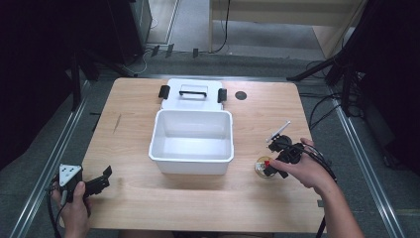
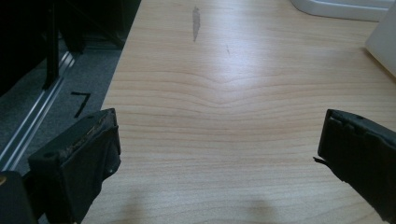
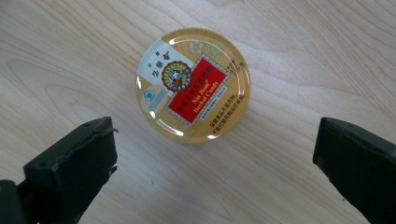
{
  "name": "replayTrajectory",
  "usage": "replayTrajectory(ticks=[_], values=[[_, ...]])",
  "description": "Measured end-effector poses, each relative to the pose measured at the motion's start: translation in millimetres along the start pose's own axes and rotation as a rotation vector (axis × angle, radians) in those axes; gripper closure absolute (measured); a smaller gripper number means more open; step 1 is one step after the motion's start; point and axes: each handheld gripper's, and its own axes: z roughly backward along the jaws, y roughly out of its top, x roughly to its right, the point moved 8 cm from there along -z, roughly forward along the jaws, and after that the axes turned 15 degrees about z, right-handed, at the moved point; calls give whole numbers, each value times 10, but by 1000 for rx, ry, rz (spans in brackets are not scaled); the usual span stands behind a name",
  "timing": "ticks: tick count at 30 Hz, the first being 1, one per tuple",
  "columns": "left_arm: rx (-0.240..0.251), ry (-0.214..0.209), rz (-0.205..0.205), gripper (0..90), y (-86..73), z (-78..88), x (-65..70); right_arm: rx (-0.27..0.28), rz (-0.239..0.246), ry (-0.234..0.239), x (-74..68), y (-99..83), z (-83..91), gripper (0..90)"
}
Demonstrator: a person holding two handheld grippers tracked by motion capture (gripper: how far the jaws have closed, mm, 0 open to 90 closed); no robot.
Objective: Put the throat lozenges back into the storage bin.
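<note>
**Lining up on the candy tin beside the open box**

We have the right gripper (image 1: 275, 166) hovering over the round herbal candy tin (image 3: 193, 85), its jaws spread wide to either side and nothing pressed between them. The tin lies flat, label up, on the surface (image 1: 198, 198) near the right edge, just beside the white storage box (image 1: 191, 141) that stands open at the centre. Our left gripper (image 1: 96, 182) rests near the front left corner, jaws apart and empty, with bare wood ahead of it in the left gripper view.

We judge this to be the approach before a grasp, most likely to carry the tin into the box. The next move calls for lowering the jaws until they straddle the tin's rim, then closing squarely across its width; the tin is low and smooth, so a shallow or off-centre grip could let it slip.

Room is good: open wood lies all around the tin, and the path leftward to the box is unobstructed. The box wall must be cleared on the way in, and the lid (image 1: 192, 94) lying behind it along the far edge stays out of our way
</note>
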Motion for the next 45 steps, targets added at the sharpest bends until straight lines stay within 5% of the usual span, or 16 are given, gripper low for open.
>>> replayTrajectory(ticks=[23, 27, 35, 45], values=[[-22, -7, 9, 0, -6, -15, -4, -135, -25, -20, -74, 155, -424, 0], [-22, -7, 14, 0, -6, -17, -5, -133, -34, -20, -58, 160, -460, 14], [-24, -8, 15, 0, -6, -19, -7, -110, -43, 9, -79, 191, -467, 195], [-26, -5, 13, 0, -7, -20, -7, -71, -60, 6, -8, 198, -358, 198]])
